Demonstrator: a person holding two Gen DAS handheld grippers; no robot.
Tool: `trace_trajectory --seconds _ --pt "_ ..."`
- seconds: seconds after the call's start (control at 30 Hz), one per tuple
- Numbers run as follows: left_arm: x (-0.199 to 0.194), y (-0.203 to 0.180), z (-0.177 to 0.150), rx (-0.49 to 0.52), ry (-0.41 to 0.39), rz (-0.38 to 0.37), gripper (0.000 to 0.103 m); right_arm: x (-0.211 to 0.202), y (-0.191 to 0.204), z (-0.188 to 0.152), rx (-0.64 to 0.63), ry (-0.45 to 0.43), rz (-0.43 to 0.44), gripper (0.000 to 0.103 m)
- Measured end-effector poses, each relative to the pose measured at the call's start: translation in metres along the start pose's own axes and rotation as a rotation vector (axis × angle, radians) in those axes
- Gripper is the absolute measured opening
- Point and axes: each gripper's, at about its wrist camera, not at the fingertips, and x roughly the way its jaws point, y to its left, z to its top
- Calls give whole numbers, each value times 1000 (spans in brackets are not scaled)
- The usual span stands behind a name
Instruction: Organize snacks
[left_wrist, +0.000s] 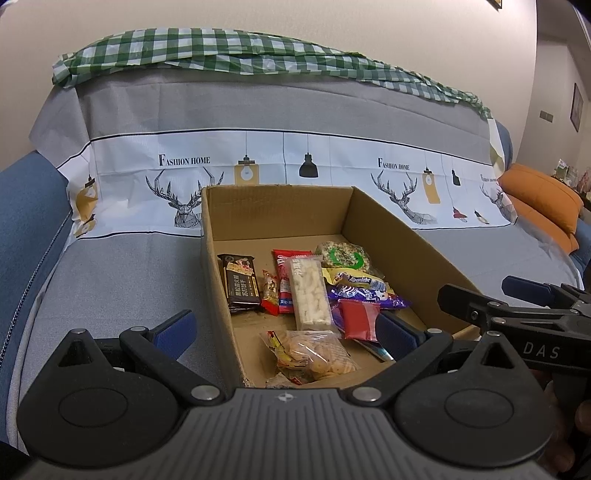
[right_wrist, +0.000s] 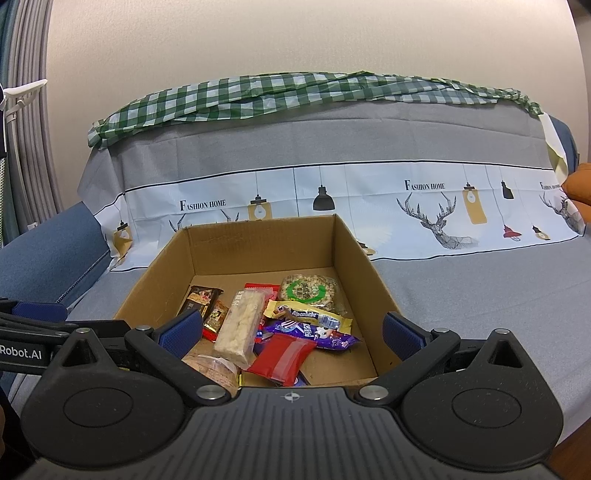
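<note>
An open cardboard box (left_wrist: 391, 240) (right_wrist: 354, 258) stands on the covered sofa seat and holds several snacks. Among them are a long pale rice bar (left_wrist: 309, 293) (right_wrist: 240, 328), a red packet (left_wrist: 357, 319) (right_wrist: 282, 356), a purple packet (left_wrist: 373, 295) (right_wrist: 314, 330), a round green-labelled cake (left_wrist: 341, 254) (right_wrist: 306, 291), a dark biscuit pack (left_wrist: 240, 282) and a clear bag of crackers (left_wrist: 314, 354). My left gripper (left_wrist: 286, 332) is open and empty above the box's near edge. My right gripper (right_wrist: 291, 332) is open and empty, also at the near edge; it also shows in the left wrist view (left_wrist: 480, 295).
The sofa wears a grey cover with a printed deer band (left_wrist: 295, 170) (right_wrist: 369, 199). A green checked cloth (left_wrist: 221, 51) (right_wrist: 295, 96) lies along the backrest. An orange cushion (left_wrist: 543, 199) sits at the far right. Blue sofa fabric (left_wrist: 26, 221) shows at left.
</note>
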Motion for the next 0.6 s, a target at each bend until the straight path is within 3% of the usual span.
trace_trajectory --seconds 0.6 --pt "-6 1 1 17 -49 -27 103 3 1 3 9 -16 3 102"
